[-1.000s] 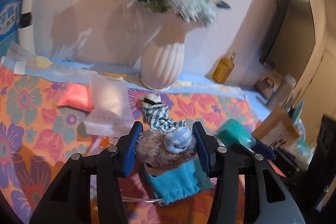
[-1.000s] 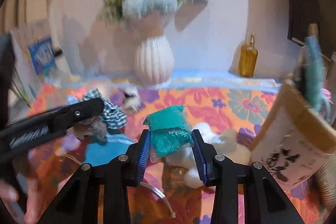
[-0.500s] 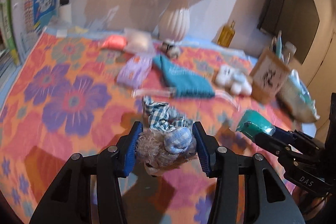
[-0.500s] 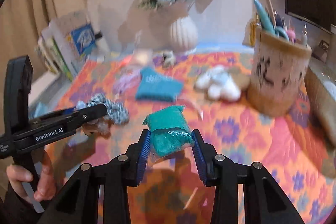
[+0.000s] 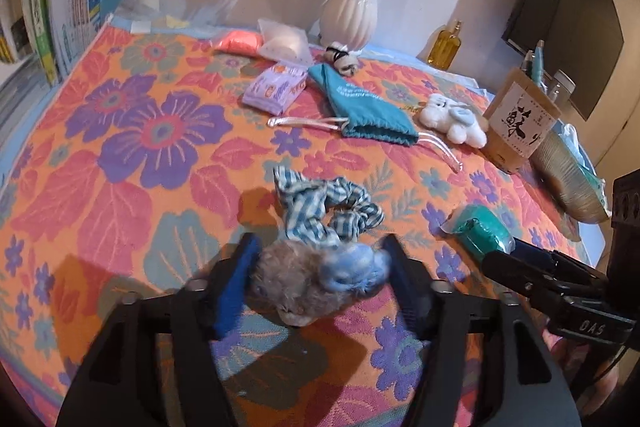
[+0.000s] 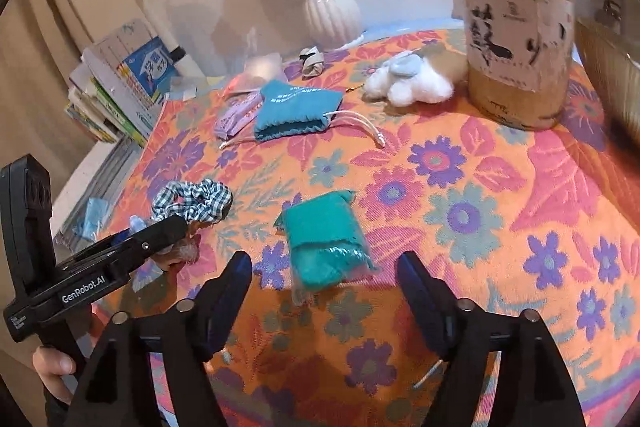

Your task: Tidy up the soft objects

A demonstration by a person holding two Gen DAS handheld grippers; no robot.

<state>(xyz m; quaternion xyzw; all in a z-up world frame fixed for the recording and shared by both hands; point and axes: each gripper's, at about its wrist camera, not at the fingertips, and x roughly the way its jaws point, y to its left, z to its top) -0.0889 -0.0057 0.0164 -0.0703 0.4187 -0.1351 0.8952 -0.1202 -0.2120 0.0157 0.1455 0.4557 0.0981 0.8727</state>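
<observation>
Teal and checked fabric mark the two soft things just being set down on the flowered bench. In the left wrist view, the left gripper has its jaws opening, with the furry scrunchie between them at lower centre; its checked loop trails up onto the cloth. The pads look just clear of the fur or barely brushing it, so the grip seems let go. In the right wrist view, the right gripper is also opening, its jaws spread wide either side of the teal packet, which lies flat on the bench at the centre of the frame, touching neither pad.

So the step in hand looks like a release: both items placed side by side near the front edge, apart from each other.

Further back lie the teal pouch, a purple packet, a pink packet and a white plush near the pen holder.

Next, each gripper should probably back off and lift clear without dragging its item, then reach toward the upper centre for another soft thing, the plush and the pouch being likely picks. The pouch's cords could snag.
</observation>
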